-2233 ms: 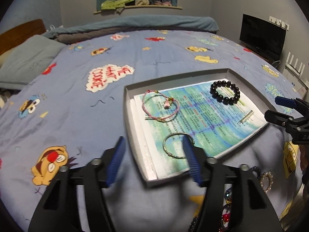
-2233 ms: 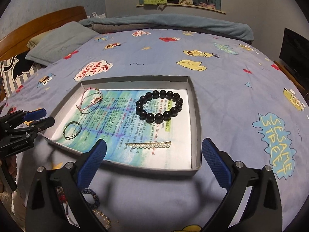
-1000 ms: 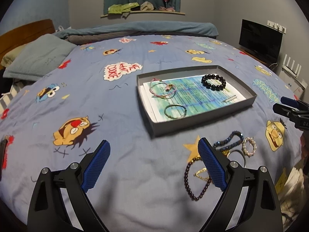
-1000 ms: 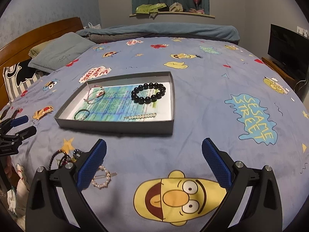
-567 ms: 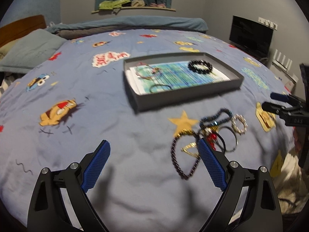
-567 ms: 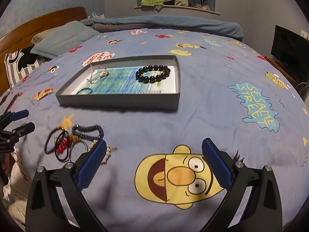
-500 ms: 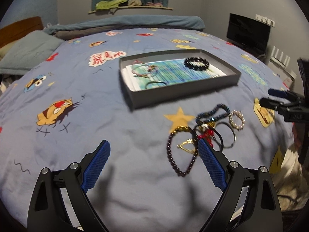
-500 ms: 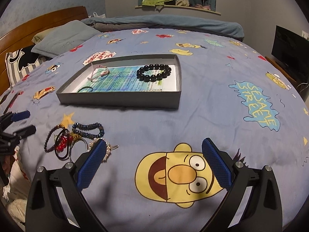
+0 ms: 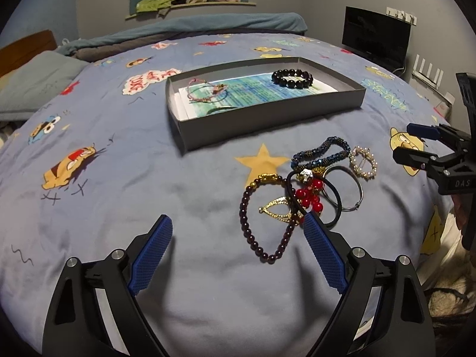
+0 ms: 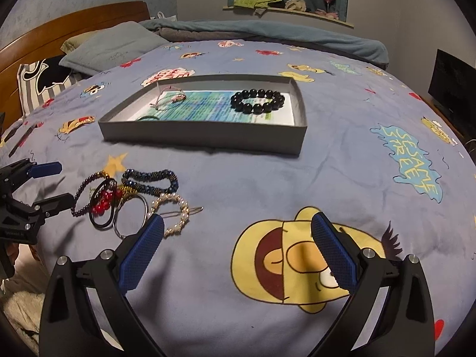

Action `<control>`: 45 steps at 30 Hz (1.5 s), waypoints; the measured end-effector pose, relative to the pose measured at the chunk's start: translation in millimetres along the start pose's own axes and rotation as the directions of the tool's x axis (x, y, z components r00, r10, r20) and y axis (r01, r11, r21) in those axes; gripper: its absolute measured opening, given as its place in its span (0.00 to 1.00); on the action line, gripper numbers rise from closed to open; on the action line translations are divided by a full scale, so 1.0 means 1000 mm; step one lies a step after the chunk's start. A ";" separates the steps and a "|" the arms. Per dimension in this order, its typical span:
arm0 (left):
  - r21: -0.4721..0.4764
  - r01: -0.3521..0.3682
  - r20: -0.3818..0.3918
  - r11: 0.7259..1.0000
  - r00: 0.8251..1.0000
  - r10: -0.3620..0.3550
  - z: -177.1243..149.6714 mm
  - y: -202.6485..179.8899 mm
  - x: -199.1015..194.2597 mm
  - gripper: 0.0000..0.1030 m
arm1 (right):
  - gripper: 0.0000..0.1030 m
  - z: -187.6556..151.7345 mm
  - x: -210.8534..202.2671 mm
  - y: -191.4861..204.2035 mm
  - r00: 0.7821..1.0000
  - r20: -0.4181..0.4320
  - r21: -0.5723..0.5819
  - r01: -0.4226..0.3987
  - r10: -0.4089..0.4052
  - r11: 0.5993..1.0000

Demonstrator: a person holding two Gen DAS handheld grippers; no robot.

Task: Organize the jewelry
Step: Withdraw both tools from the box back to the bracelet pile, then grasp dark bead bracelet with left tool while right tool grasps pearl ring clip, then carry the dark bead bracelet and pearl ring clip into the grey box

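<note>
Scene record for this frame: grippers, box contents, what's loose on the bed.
left gripper: open, empty, over the bedspread
right gripper: open, empty
box: black bead bracelet, pink cord bracelet, thin bangle partly hidden by its wall
loose pile: tangled bracelets and pearl hair clip, on bedspread in front of box

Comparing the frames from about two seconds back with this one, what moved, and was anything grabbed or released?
Both grippers pulled back from the grey tray toward the near edge of the bed, bringing the loose jewelry pile into view. The left gripper, partly closed over the tray earlier, is now wide open; the right gripper stayed open. Nothing was grabbed or released. The black bead bracelet and pink cord bracelet lie unmoved.
</note>
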State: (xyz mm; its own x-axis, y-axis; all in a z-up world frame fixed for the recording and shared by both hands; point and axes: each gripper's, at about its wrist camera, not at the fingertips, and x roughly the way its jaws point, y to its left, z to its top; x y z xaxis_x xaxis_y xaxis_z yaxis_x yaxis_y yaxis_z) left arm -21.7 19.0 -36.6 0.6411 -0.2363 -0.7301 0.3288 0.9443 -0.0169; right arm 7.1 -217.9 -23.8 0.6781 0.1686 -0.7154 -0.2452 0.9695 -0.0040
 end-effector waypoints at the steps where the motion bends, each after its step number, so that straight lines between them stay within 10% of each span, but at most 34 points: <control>1: 0.000 0.006 -0.001 1.000 1.000 -0.006 -0.001 -0.001 0.001 0.85 | 0.95 -0.001 0.000 0.001 1.000 0.000 -0.002 -0.004 0.004 1.000; 14: 0.018 0.006 -0.054 1.000 0.999 -0.005 -0.003 0.001 0.013 0.36 | 0.95 -0.004 0.004 0.008 1.000 0.012 -0.023 -0.019 0.020 1.000; 33: 0.054 0.008 -0.064 0.999 0.998 -0.005 -0.006 -0.004 0.021 0.16 | 0.51 -0.008 0.029 0.042 0.998 0.003 -0.084 -0.063 0.063 0.995; 45: 0.058 0.005 -0.021 0.998 1.000 -0.004 0.001 0.002 0.010 0.06 | 0.50 -0.006 0.022 0.035 0.997 0.029 -0.071 -0.064 0.066 0.995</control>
State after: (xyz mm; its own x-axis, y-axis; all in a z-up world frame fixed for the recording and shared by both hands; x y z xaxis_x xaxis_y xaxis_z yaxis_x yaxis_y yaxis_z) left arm -13.7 18.5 -43.0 0.6251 -0.2352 -0.7442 0.3718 0.9281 0.0190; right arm 9.4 -181.7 -43.3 0.6802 0.2370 -0.6937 -0.3361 0.9418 -0.0077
